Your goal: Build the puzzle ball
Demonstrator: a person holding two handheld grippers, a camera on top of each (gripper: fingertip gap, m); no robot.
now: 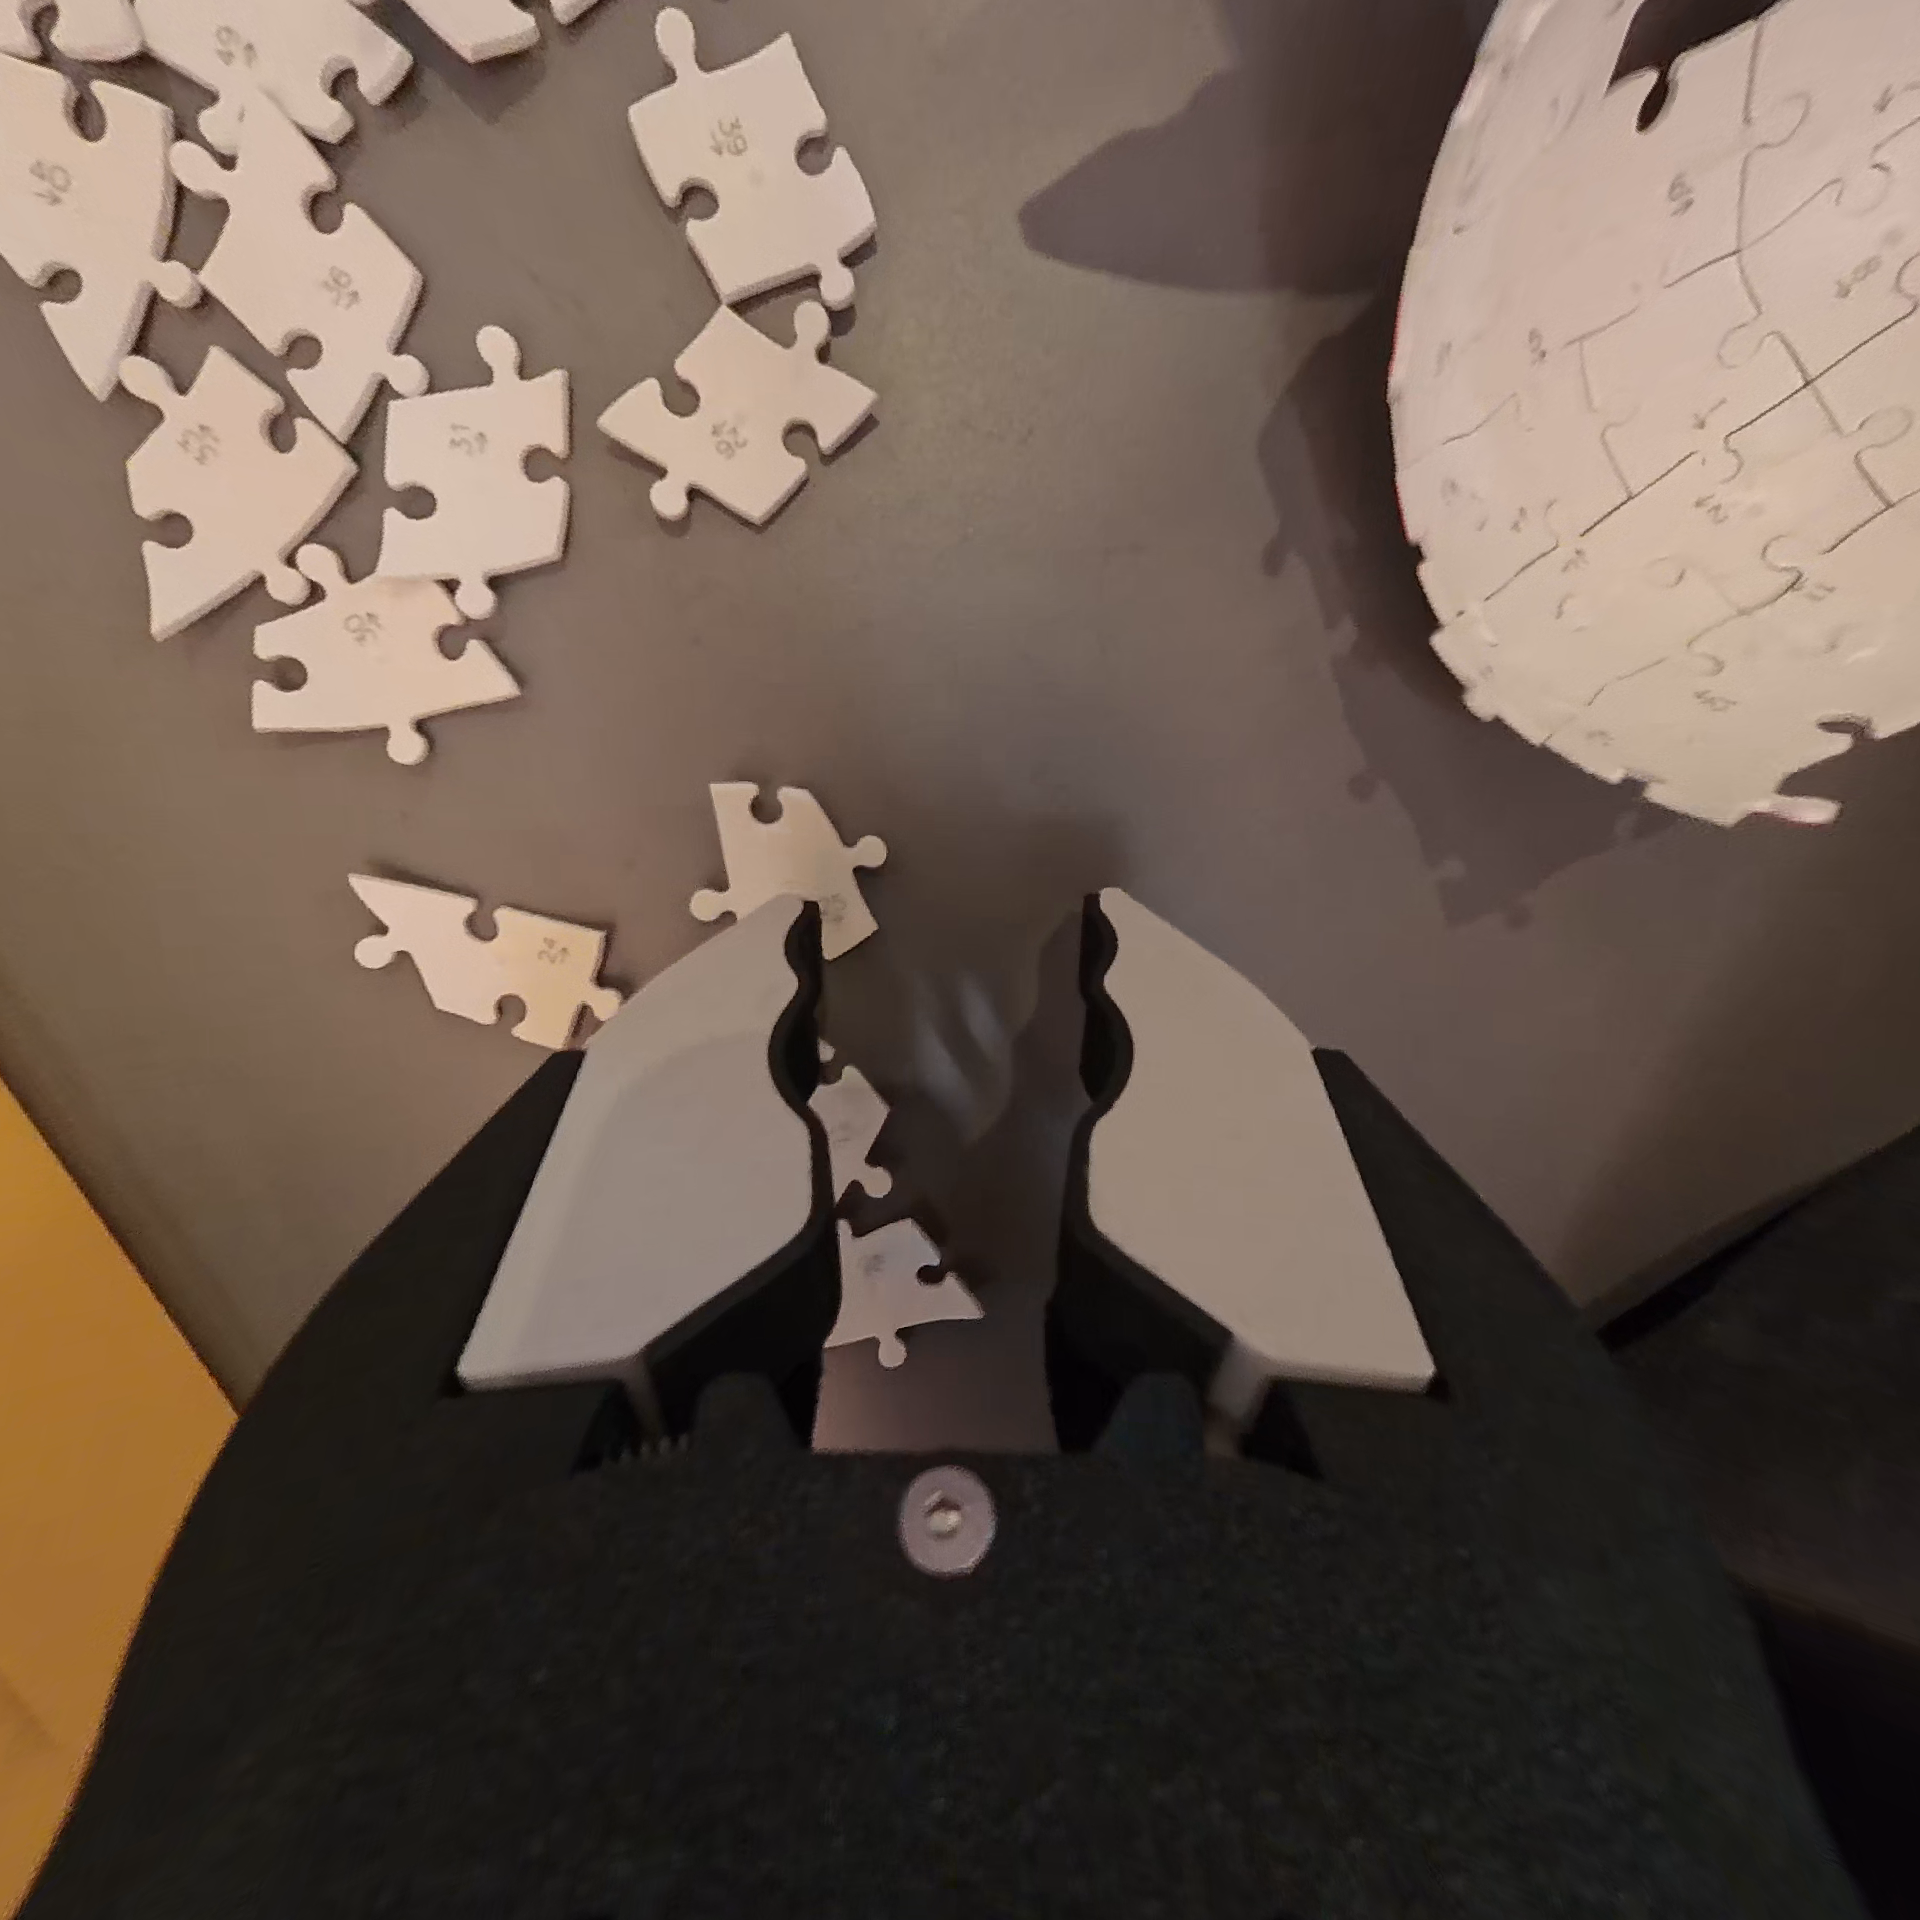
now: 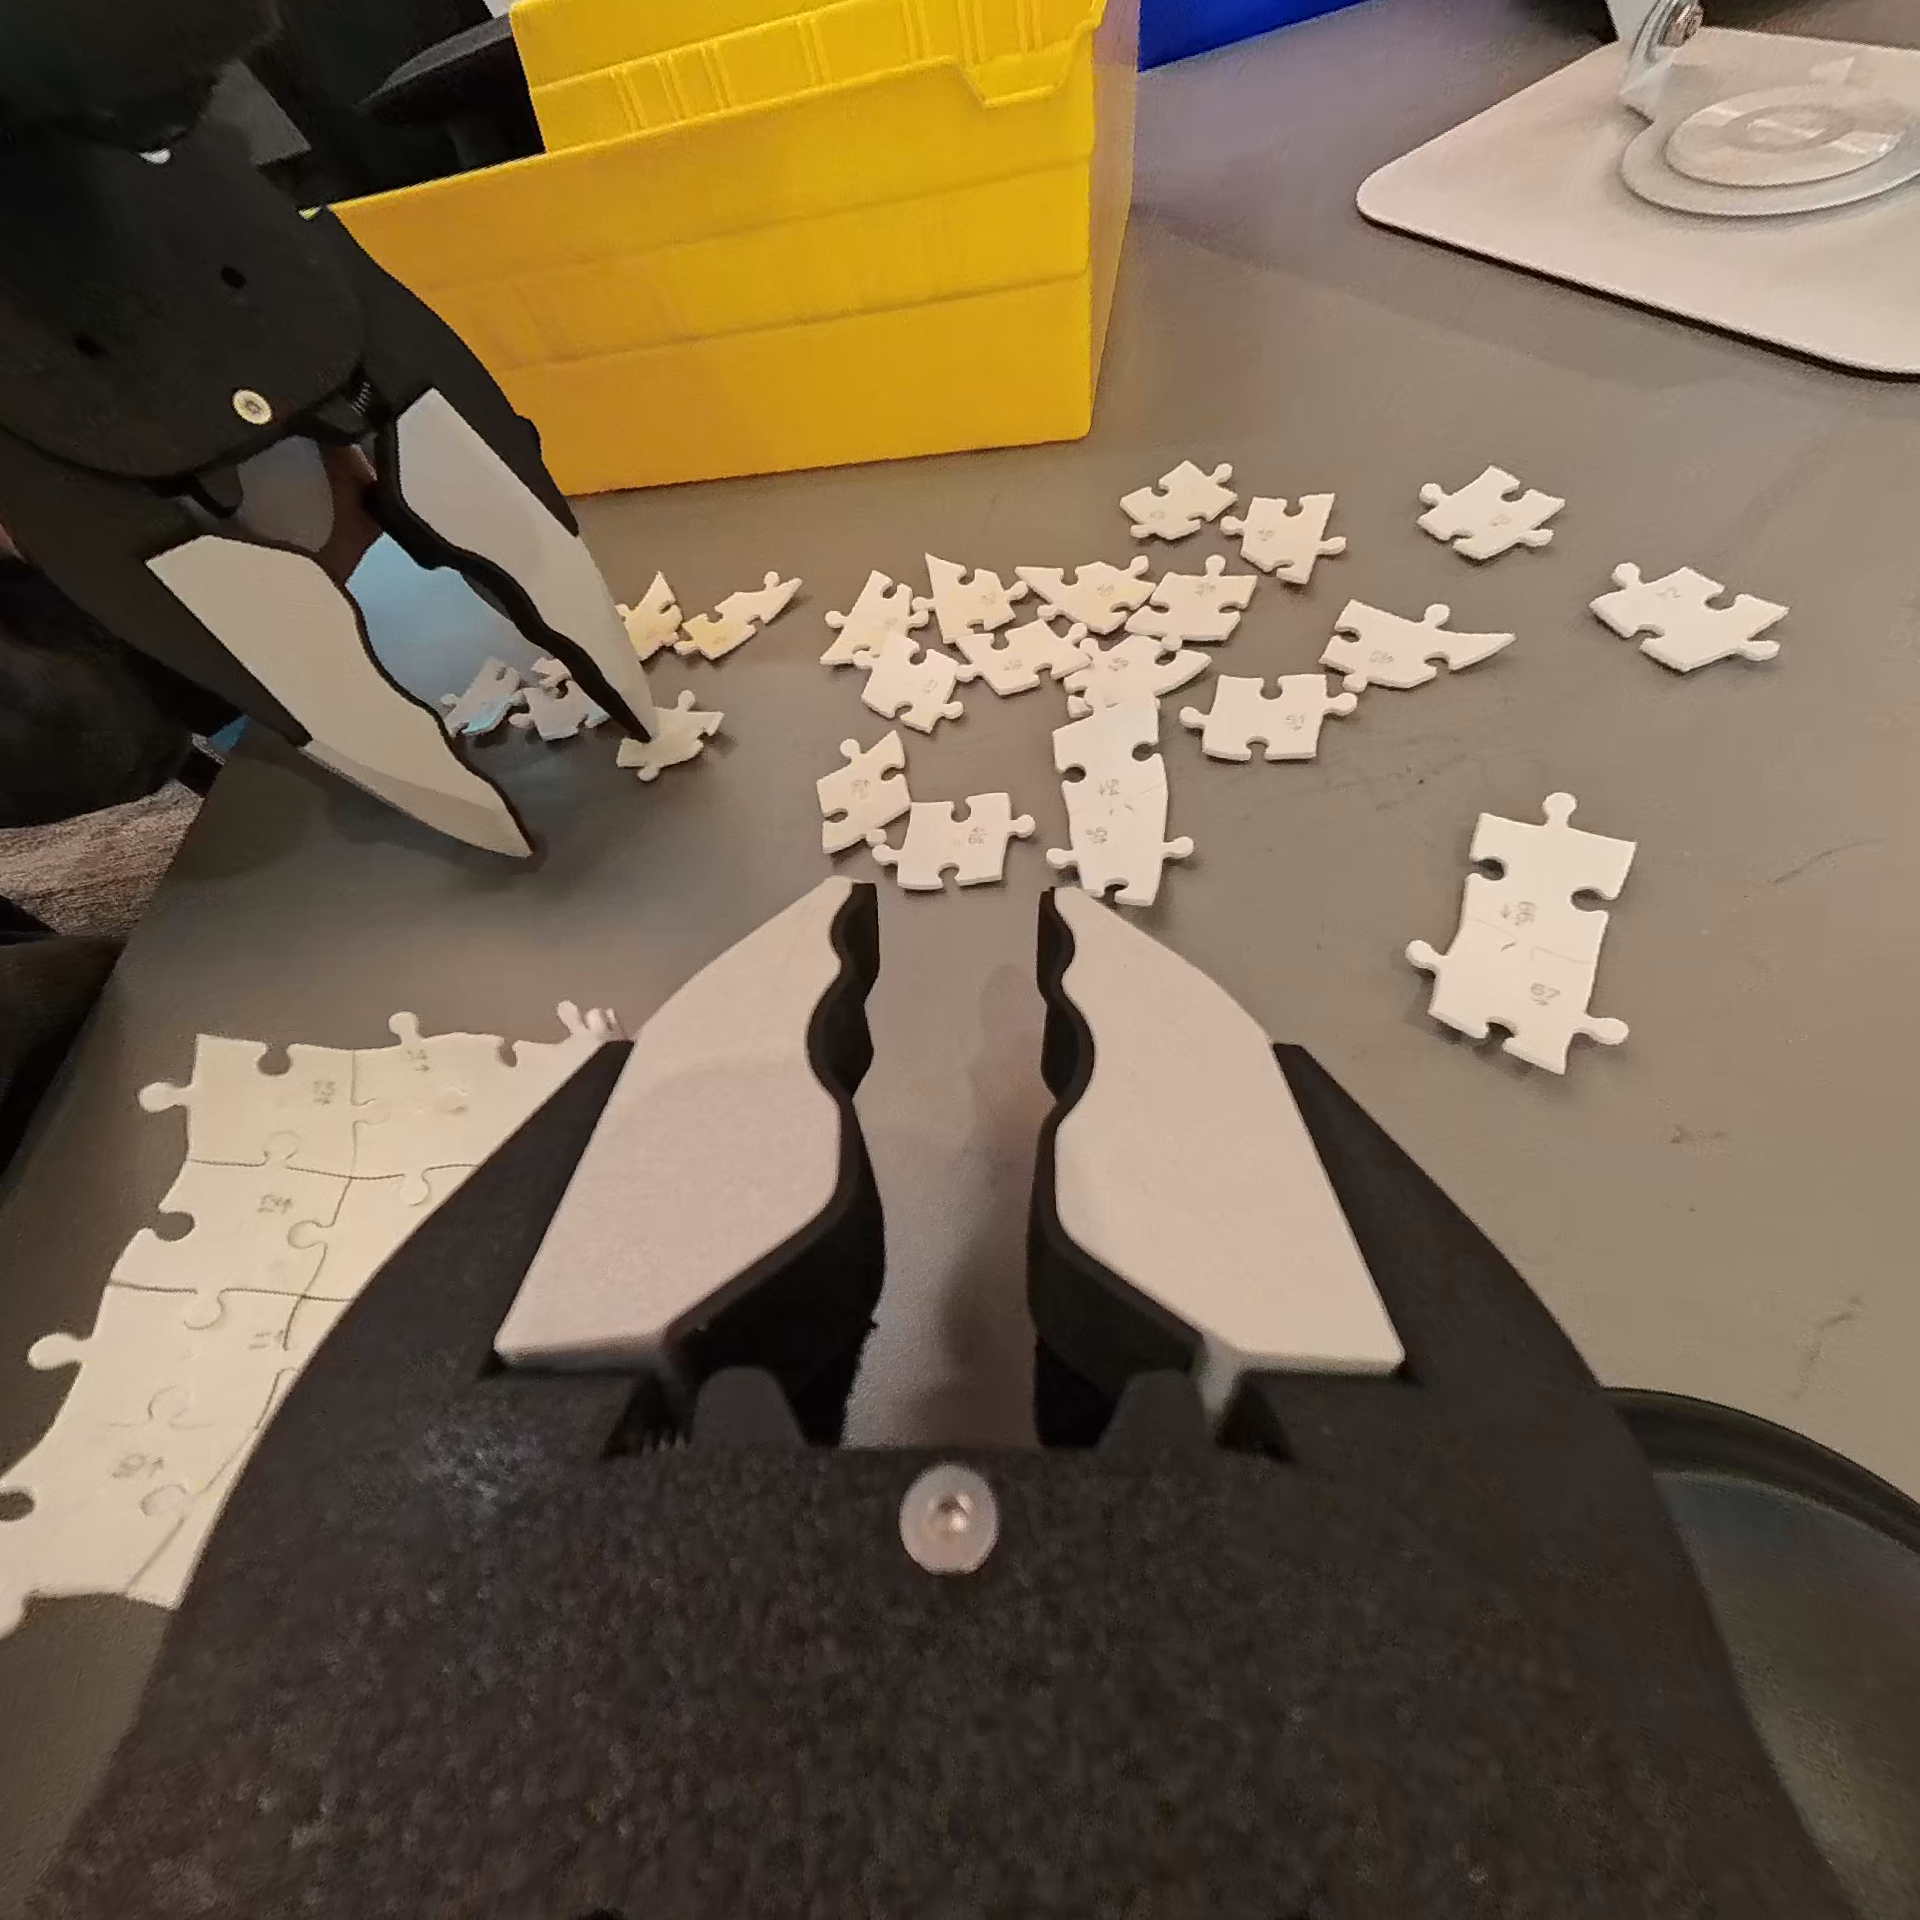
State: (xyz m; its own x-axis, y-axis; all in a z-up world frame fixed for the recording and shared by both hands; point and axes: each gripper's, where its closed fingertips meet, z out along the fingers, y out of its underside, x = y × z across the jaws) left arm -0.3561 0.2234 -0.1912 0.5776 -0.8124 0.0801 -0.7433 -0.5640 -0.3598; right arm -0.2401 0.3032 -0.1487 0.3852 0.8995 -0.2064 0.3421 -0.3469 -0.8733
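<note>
Both grippers gape empty over a half-built puzzle ball (image 1: 1704,416).

Left gripper (image 1: 951,914) noses into loose pieces (image 2: 1091,644) mid-tabletop, probably choosing; right gripper (image 2: 956,904) waits beside.

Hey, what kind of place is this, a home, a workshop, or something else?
Probably an office or lab desk: a grey table with a mouse pad at the far right, a yellow corrugated bin, and what looks like a chair edge at the lower right.

The puzzle ball (image 1: 1683,416) is blurred and cut off by the right edge.
</note>
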